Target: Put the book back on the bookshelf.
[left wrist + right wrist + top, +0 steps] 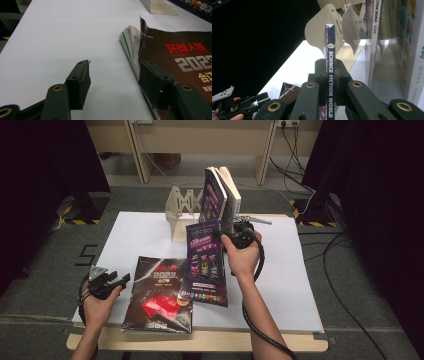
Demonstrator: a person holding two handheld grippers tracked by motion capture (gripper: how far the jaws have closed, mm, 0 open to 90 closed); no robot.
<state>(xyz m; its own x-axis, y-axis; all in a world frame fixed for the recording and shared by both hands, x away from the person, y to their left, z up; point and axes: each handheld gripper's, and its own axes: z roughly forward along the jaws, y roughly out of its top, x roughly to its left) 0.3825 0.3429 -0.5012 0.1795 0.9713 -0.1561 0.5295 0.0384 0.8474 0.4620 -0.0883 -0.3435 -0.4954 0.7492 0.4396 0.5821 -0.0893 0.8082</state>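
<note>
Four magazines in all: two standing upright in one pale book rack, one purple magazine held up on edge, and one dark magazine lying flat. Two handheld grippers, left gripper and right gripper, over one white counter.

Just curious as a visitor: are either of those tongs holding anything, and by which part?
The right tongs clamp the purple magazine by its spine. The left tongs stand open beside the dark magazine, holding nothing.
</note>
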